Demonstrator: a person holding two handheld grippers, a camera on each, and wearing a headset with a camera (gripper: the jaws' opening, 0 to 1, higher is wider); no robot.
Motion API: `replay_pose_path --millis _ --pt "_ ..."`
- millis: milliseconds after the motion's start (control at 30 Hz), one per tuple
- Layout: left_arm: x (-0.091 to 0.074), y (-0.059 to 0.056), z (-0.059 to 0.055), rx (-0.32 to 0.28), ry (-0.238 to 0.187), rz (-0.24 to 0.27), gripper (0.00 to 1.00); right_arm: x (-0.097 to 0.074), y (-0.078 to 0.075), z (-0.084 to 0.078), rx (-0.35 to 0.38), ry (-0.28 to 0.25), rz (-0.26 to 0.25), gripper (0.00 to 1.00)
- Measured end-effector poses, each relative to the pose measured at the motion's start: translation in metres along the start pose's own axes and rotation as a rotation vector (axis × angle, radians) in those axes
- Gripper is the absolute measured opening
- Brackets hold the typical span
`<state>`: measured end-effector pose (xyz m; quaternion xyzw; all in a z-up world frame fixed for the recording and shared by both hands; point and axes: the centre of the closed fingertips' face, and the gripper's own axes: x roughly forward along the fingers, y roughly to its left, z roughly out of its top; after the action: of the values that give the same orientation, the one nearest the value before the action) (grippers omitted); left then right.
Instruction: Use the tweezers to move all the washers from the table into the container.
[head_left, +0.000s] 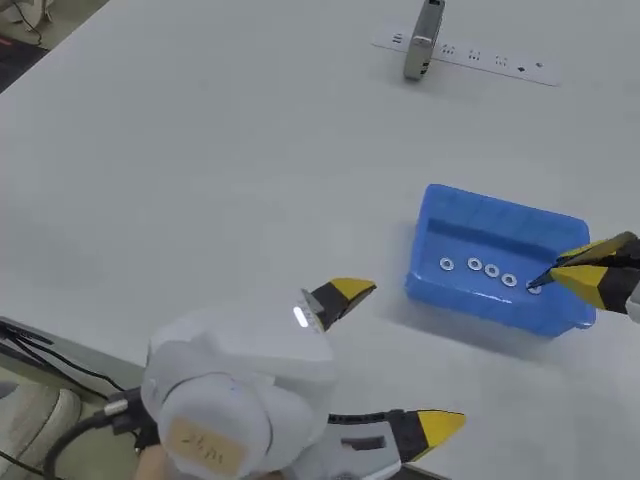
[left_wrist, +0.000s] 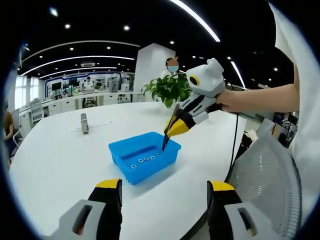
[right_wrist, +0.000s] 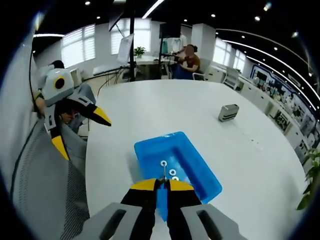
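I see a smooth, matt white table (head_left: 200, 150). The blue plastic container (head_left: 500, 212) has a slight sheen. The washers (head_left: 475, 266) inside it are bright, shiny metal. The tweezers (left_wrist: 164, 143) look thin, dark and metallic. The left gripper (head_left: 410, 355) and right gripper (right_wrist: 162, 184) have smooth white plastic shells.

left tongs (head_left: 405, 357): white shell, black jaws, yellow tips | cable (head_left: 75, 425): black | sleeve (left_wrist: 295, 60): white
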<state>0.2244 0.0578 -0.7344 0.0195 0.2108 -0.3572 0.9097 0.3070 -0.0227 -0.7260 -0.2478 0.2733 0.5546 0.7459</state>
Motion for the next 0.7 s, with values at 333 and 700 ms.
replay_pose_path --millis 333,700 --pt "0.0 -0.001 0.0 0.01 0.003 -0.002 0.69 -0.013 0.041 -0.042 -0.002 0.132 0.088 0.03" --pt "0.001 -0.002 0.0 0.017 0.006 -0.009 0.69 0.003 0.04 -0.093 -0.185 0.454 0.068 0.02"
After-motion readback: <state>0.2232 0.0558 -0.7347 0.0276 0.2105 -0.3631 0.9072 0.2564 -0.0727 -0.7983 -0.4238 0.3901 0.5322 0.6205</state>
